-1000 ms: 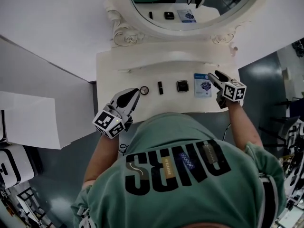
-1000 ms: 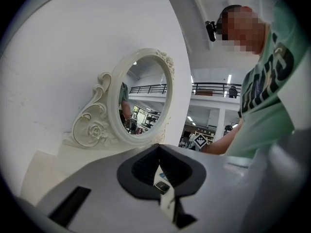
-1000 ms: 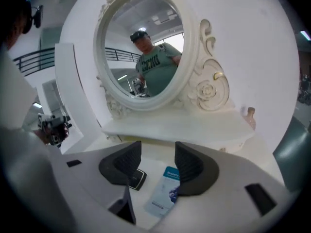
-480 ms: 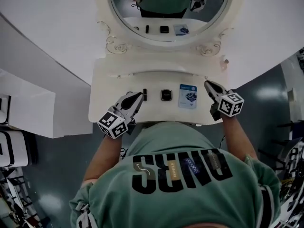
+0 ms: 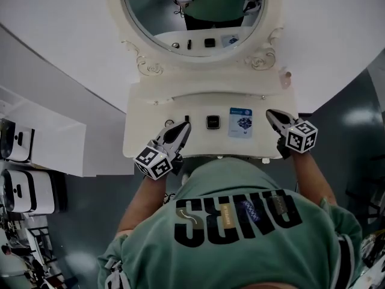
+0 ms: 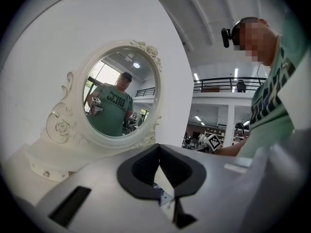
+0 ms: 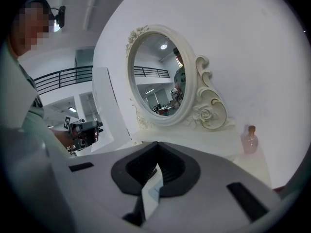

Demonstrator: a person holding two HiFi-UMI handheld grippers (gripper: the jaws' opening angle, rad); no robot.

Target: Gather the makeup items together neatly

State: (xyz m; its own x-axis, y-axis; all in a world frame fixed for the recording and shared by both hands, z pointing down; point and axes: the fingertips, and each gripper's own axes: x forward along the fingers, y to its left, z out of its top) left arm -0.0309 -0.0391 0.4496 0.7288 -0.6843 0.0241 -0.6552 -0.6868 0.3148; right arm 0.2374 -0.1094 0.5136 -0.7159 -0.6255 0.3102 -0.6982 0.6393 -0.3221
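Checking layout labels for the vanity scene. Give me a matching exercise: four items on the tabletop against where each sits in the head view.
Things:
1. blue-and-white card
2. square black compact
3. slim black stick
4. small pink bottle

Places:
A. back right, beside the mirror frame
B. just left of the compact
C. right end of the row
D. between stick and card

Pairs: 1-C, 2-D, 3-B, 4-A

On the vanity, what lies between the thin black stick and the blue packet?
The square black compact lies between the stick and the packet, apart from both. The head view shows this.
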